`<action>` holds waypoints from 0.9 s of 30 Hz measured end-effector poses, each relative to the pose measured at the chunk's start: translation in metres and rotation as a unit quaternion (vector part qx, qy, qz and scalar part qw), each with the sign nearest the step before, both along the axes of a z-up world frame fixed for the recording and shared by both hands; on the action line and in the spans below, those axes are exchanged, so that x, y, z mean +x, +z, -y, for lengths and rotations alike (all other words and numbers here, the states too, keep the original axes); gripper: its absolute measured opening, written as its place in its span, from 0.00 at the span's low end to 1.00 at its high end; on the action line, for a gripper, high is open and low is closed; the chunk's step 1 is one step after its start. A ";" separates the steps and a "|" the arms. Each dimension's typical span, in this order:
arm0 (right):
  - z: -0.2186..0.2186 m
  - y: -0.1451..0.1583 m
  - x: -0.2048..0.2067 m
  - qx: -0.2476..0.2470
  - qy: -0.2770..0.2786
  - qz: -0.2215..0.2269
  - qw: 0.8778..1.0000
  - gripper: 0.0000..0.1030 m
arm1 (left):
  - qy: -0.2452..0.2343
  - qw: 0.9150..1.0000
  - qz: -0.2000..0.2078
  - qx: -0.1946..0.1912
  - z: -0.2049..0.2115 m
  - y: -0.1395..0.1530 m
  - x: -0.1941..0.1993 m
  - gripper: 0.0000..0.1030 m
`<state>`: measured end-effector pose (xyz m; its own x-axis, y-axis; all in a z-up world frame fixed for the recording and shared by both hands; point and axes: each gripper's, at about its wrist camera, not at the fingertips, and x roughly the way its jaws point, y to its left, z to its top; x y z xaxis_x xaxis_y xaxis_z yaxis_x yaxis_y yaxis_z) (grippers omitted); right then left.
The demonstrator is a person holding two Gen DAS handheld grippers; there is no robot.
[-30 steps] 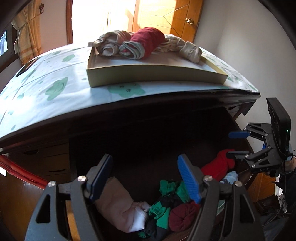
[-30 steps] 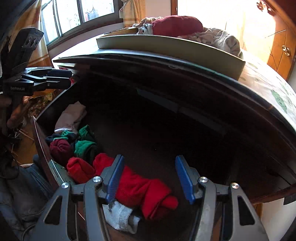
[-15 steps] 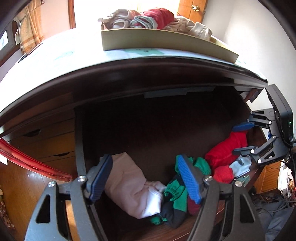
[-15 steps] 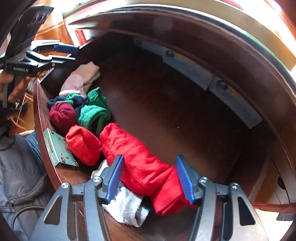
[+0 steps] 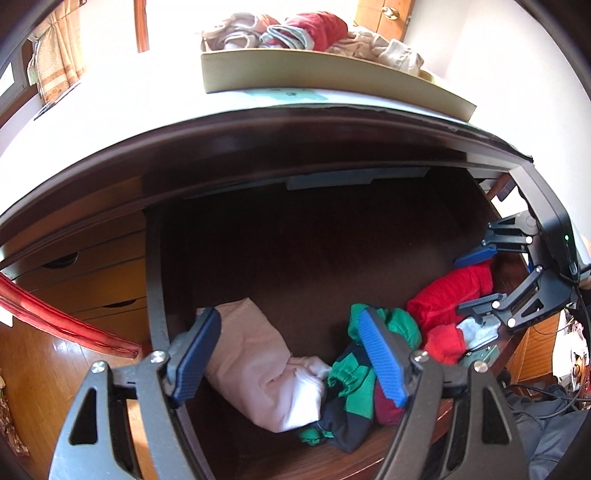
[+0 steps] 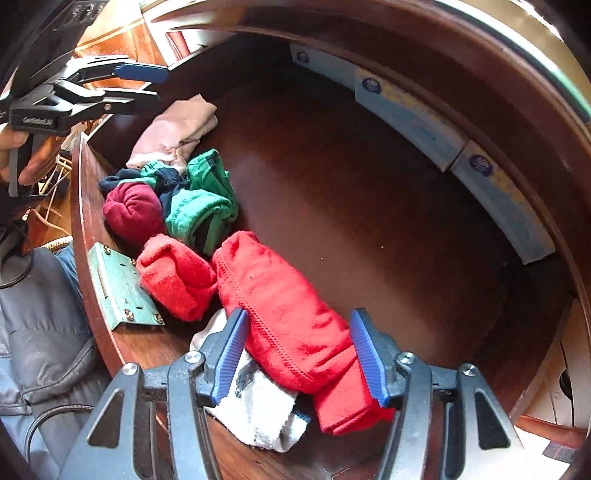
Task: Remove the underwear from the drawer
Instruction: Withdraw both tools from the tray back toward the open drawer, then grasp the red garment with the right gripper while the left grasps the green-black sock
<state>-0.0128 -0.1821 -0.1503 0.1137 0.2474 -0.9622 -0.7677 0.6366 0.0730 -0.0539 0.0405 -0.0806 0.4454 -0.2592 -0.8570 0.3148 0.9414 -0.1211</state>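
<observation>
Drawer [image 6: 88, 206]: two red bundles [image 6: 288, 317], one pink roll [image 5: 258, 369], one maroon ball [image 6: 131, 210].

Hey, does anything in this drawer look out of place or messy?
Yes. The clothes lie in a loose heap along the drawer front, not in rows. A green metal plate with screws sits on the front wall by the red roll, odd among the clothes. Nothing looks torn or spilled.

A home bedroom: curtained window [image 5: 55, 62]; wooden door [image 5: 384, 16]; clothes-filled dresser drawer [image 6: 369, 206].
</observation>
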 end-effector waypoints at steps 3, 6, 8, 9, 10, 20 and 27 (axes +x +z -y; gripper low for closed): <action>-0.005 -0.005 0.010 0.002 -0.015 -0.019 1.000 0.58 | -0.002 1.000 -0.001 -0.002 0.001 -0.001 -0.001 0.76; -0.009 -0.011 0.018 0.009 -0.024 -0.033 0.999 0.58 | -0.005 1.000 -0.003 0.000 0.003 -0.002 -0.002 0.76; -0.010 -0.014 0.021 0.015 -0.031 -0.044 0.998 0.58 | -0.007 1.000 -0.004 0.002 0.005 -0.003 -0.002 0.76; -0.009 -0.014 0.021 0.018 -0.030 -0.051 0.998 0.58 | -0.007 1.000 -0.006 0.001 0.005 -0.003 -0.002 0.77; -0.008 -0.014 0.020 0.019 -0.023 -0.059 0.998 0.58 | -0.009 1.000 -0.010 -0.001 0.006 -0.004 -0.001 0.78; -0.018 -0.026 0.011 -0.004 -0.011 -0.048 0.999 0.52 | -0.034 0.999 -0.027 0.001 0.028 -0.011 0.007 0.82; 0.000 -0.009 0.015 0.005 -0.092 0.027 0.995 0.41 | -0.058 0.997 -0.058 0.010 0.046 -0.022 0.018 0.84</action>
